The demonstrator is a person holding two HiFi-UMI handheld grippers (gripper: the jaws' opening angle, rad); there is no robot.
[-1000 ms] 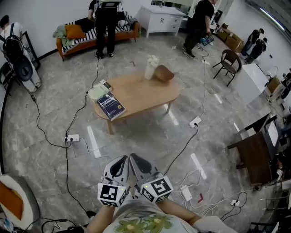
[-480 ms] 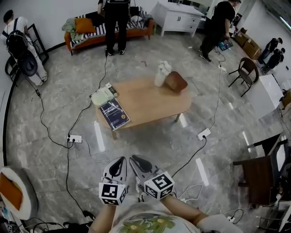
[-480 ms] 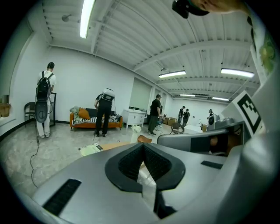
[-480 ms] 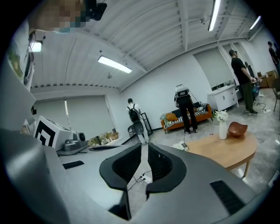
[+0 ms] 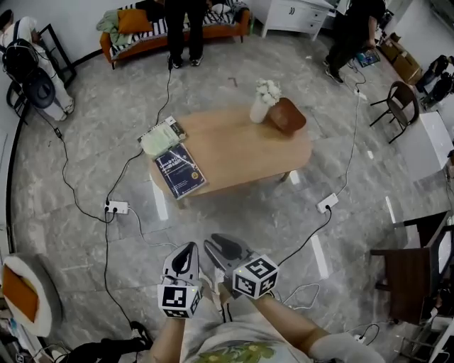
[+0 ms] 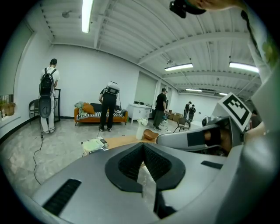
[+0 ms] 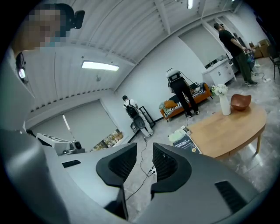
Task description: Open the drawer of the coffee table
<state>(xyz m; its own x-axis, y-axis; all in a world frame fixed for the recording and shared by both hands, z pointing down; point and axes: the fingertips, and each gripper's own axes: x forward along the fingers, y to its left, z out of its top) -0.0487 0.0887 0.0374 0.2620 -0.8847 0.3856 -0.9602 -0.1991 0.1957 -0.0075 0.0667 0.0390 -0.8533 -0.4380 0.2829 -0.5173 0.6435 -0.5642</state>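
The oval wooden coffee table (image 5: 241,152) stands on the grey floor ahead of me, also seen in the left gripper view (image 6: 117,141) and the right gripper view (image 7: 227,127). On it lie a blue book (image 5: 179,170), a pale book (image 5: 162,136), a white vase with flowers (image 5: 261,105) and a brown bowl (image 5: 287,115). No drawer shows from here. My left gripper (image 5: 189,247) (image 6: 142,151) is shut and empty, well short of the table. Beside it, my right gripper (image 5: 220,243) (image 7: 143,151) is open; its jaws have just been opening with nothing between them.
Cables and power strips (image 5: 115,207) (image 5: 326,203) cross the floor around the table. An orange sofa (image 5: 177,27) and a white cabinet (image 5: 298,14) stand at the back, with people near them. A dark desk (image 5: 408,266) stands at the right, a round cushion (image 5: 25,294) at the left.
The table has drawn closer and lower in the head view as I moved towards it. Both grippers have sunk a little, and the right jaws have parted.
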